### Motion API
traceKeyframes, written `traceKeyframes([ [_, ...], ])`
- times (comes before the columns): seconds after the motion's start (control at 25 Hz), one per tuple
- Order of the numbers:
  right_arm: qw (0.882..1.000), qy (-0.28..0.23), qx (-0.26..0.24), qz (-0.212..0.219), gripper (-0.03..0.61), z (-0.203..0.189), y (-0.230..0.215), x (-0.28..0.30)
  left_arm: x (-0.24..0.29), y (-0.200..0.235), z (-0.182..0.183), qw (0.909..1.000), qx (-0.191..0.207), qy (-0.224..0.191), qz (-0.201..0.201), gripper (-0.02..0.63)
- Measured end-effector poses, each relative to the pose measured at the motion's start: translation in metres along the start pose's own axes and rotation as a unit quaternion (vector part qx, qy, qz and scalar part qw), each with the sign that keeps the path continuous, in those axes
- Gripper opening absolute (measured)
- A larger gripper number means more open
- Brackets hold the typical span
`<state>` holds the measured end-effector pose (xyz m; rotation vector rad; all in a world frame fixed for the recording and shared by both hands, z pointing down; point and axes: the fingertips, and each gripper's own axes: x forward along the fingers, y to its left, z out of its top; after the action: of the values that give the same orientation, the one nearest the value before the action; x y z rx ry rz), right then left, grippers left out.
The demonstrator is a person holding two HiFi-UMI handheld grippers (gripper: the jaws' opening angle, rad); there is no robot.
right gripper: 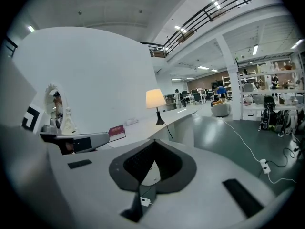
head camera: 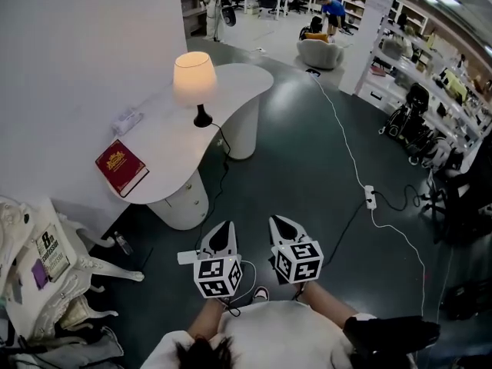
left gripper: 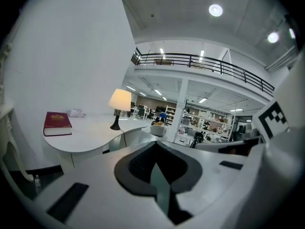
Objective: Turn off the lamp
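Note:
The lit lamp [head camera: 194, 77], with a cream shade and a black base, stands on the white curved table [head camera: 165, 148] against the wall. It also glows in the left gripper view [left gripper: 120, 100] and the right gripper view [right gripper: 155, 99]. Its black cord [head camera: 224, 154] drops over the table edge to the floor. Both grippers are held side by side over the dark floor, well short of the table and pointing toward it. My left gripper [head camera: 225, 225] [left gripper: 156, 144] is shut and holds nothing. My right gripper [head camera: 277, 220] [right gripper: 155, 144] is also shut and holds nothing.
A red book [head camera: 121, 167] and a white power strip [head camera: 127, 120] lie on the table. A white chair with bags [head camera: 46, 271] stands at the left. A white extension cable and socket block [head camera: 370, 197] cross the floor on the right. Shelves and people are far behind.

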<state>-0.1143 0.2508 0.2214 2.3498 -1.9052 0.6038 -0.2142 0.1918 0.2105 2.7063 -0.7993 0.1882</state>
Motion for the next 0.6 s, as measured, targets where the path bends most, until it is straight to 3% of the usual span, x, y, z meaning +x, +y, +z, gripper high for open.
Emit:
traceKeyframes([
  [0.6,0.999,0.004,0.011,0.032,-0.002,0.017,-0.064,0.032,0.058,-0.018,-0.001,0.9990,0.007,0.012,0.042,0.009],
])
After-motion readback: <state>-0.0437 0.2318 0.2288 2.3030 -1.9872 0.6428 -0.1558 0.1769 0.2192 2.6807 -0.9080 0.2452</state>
